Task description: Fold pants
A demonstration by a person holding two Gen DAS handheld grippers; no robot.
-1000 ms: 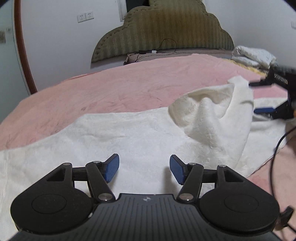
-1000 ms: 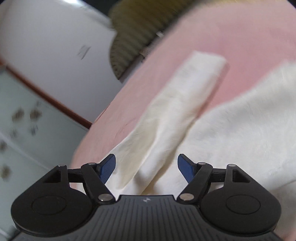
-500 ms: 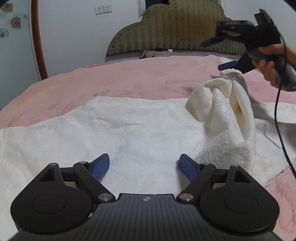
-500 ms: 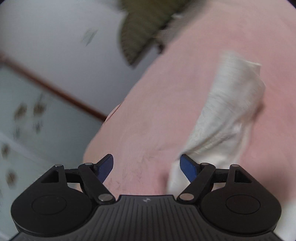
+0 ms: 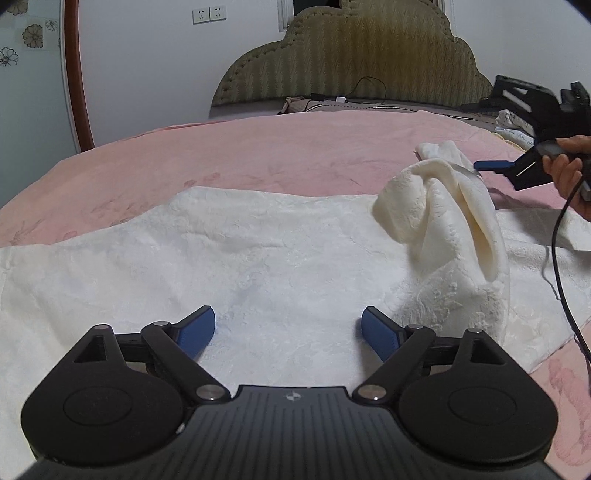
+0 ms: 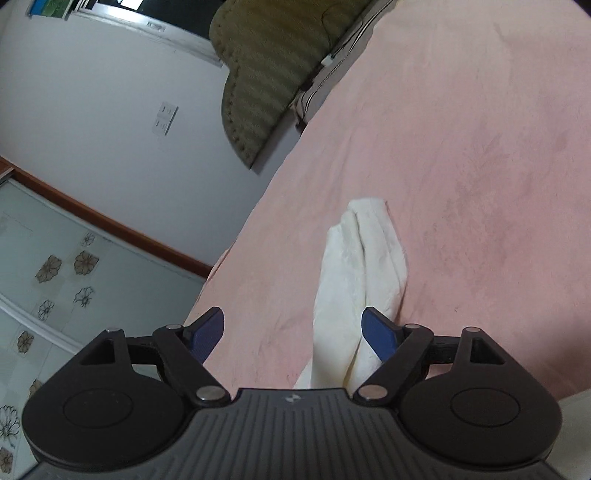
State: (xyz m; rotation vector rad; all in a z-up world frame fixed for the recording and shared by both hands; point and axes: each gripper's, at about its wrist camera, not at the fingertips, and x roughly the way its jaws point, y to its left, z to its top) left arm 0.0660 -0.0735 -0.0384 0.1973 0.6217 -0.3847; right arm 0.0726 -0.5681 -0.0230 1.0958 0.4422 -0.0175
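Note:
Cream-white pants [image 5: 229,258] lie spread on the pink bed. One part of them [image 5: 443,206] stands bunched up at the right. My left gripper [image 5: 288,332] is open and empty, low over the flat cloth. My right gripper [image 6: 293,328] is open; in the left wrist view [image 5: 487,164] its blue finger sits right beside the top of the bunched cloth. In the right wrist view the bunched cloth [image 6: 354,280] runs between the jaws near the right finger, not clamped.
The pink bedspread [image 5: 295,151] stretches to an olive padded headboard [image 5: 354,59]. A black cable [image 5: 561,258] hangs from the right gripper over the cloth. Folded laundry [image 5: 513,129] lies at the far right. White wall and sockets [image 5: 208,14] behind.
The right gripper has dropped from above the bunched cloth to beside its top. The bunched cloth has sagged slightly. The left gripper has stayed open over the flat cloth.

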